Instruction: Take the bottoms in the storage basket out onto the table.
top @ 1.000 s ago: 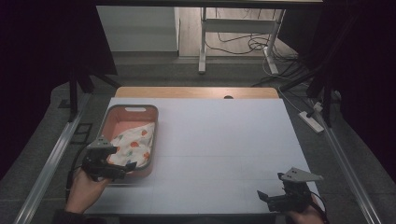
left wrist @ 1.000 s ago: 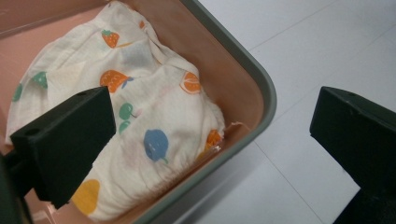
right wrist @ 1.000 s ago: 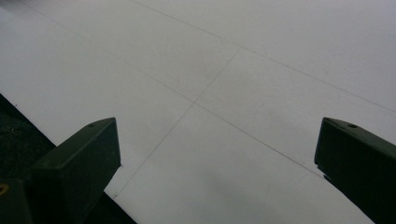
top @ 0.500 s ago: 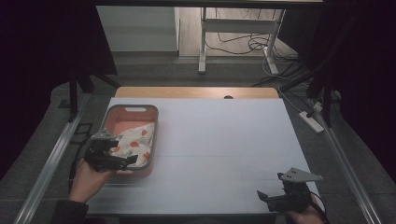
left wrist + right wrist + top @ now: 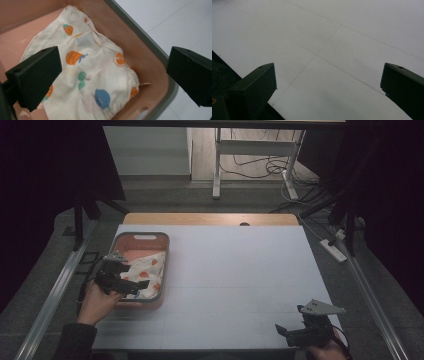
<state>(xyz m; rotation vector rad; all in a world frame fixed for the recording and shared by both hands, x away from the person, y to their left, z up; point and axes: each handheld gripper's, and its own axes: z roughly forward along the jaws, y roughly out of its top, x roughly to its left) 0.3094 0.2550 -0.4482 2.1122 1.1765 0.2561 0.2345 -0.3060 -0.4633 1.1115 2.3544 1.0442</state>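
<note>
Over the near end of the pink basket (image 5: 118, 243), at the left side of the white table (image 5: 235, 270), the left gripper (image 5: 131, 284) hung with its jaws spread wide, holding nothing. Below it lay the fruit-printed cloth (image 5: 147, 270), bunched in the near half of the basket and pressed against the right wall; the far half of the basket floor was bare. From the left gripper view the cloth (image 5: 92, 72) sat between the two black jaws without touching either, and the basket rim (image 5: 160, 56) ran on a slant just beside the right jaw, with open table beyond it. The cloth's near end ran off the bottom of that view, and its folds hid whatever lay beneath.

Well apart, at the near right corner of the table, the right gripper (image 5: 287, 331) rested low, close to the front edge, its jaws also wide and empty. The right gripper view showed bare table (image 5: 342, 37) ahead with thin seam lines crossing it, and the dark drop of the table edge at the lower left. Between the two grippers the table top was wide and open. The person's right hand (image 5: 327, 351) was cut off by the bottom of the high view, and the left hand (image 5: 97, 301) showed behind its gripper.
</note>
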